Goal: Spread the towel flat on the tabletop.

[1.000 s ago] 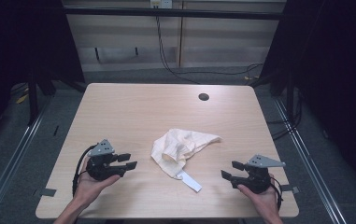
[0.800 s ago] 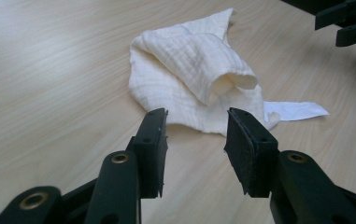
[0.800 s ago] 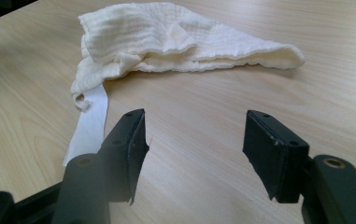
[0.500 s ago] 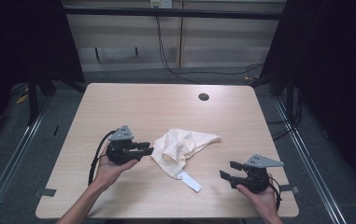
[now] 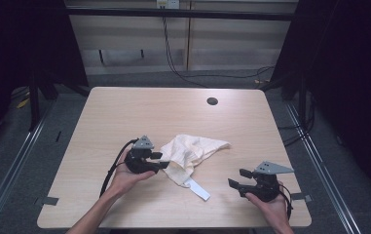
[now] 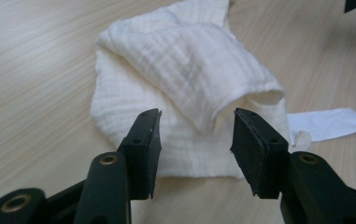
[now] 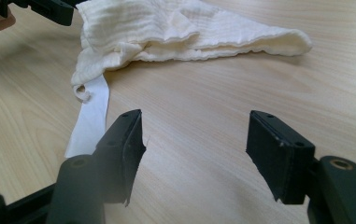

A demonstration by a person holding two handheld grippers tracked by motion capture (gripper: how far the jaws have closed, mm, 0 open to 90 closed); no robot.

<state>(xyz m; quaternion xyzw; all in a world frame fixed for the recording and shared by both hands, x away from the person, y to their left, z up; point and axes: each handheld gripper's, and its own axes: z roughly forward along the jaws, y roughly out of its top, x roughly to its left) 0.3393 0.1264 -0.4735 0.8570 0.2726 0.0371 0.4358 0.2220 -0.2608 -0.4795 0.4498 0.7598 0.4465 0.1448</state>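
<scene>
Lying before left hand-held gripper [image 6: 196,149]: cloth [image 6: 185,84]

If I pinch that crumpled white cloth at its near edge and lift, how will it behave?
The cloth lies in soft folds, so it will probably droop and unfold rather than keep its shape. Its thin, gauzy weave suggests it is light. The white tag trailing from one corner will likely dangle. The left gripper has just been opening, with nothing pinched.

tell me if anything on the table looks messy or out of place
The cream cloth lies crumpled mid-table, folded over itself unevenly, with a white label strip sticking out flat from its near edge. Nothing looks spilled or damaged.
</scene>
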